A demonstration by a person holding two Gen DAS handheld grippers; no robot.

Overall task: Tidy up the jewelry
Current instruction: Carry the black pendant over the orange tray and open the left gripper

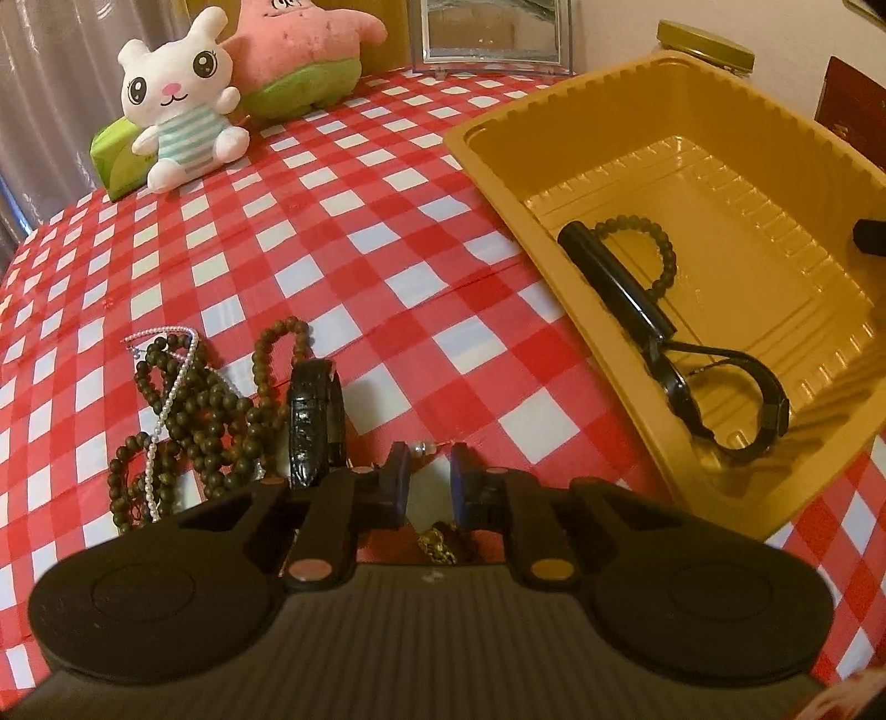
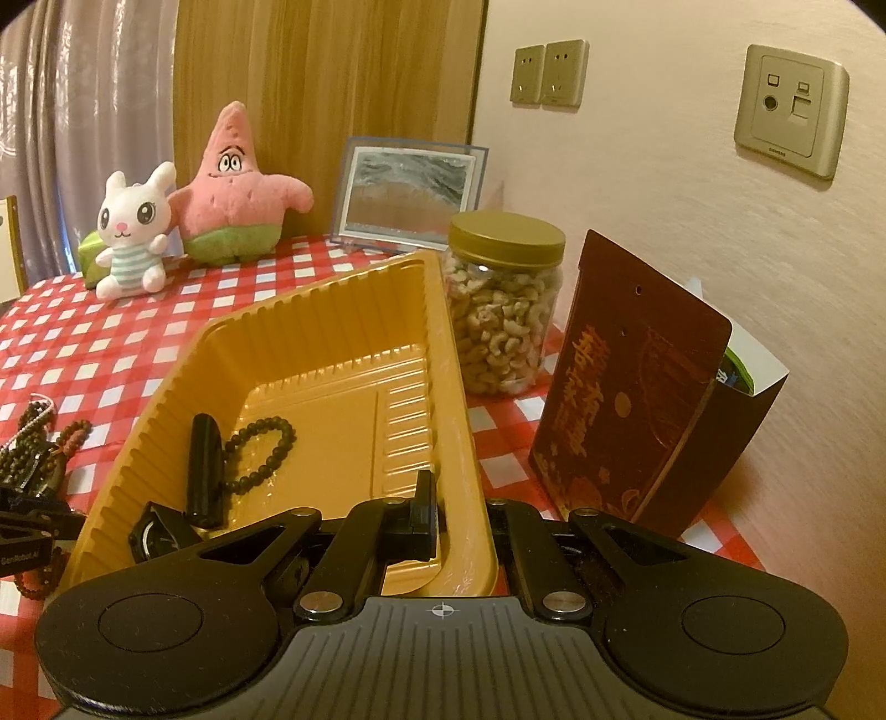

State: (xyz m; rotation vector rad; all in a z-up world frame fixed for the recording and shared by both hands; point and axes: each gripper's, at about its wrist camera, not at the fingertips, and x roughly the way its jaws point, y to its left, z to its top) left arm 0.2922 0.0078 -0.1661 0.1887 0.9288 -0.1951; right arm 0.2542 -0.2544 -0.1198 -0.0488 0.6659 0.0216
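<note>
A yellow plastic tray (image 1: 498,144) sits on the checkered table at the right; it also shows in the right wrist view (image 2: 310,310). It holds a black watch (image 1: 653,315) and a dark bead bracelet (image 1: 659,243). A pile of jewelry lies at the left: brown bead strands (image 1: 205,410), a pearl strand (image 1: 166,399) and a black strap (image 1: 310,421). My left gripper (image 1: 431,487) hangs low over the pile's right end, its jaws a little apart around a pale piece with a pearl tip (image 1: 423,447). My right gripper (image 2: 462,520) is shut on the tray's near right rim.
A white bunny plush (image 1: 177,105) and a pink star plush (image 1: 299,50) stand at the back with a picture frame (image 2: 410,188). A jar of cashews (image 2: 504,310) and a dark red box (image 2: 637,404) stand right of the tray by the wall.
</note>
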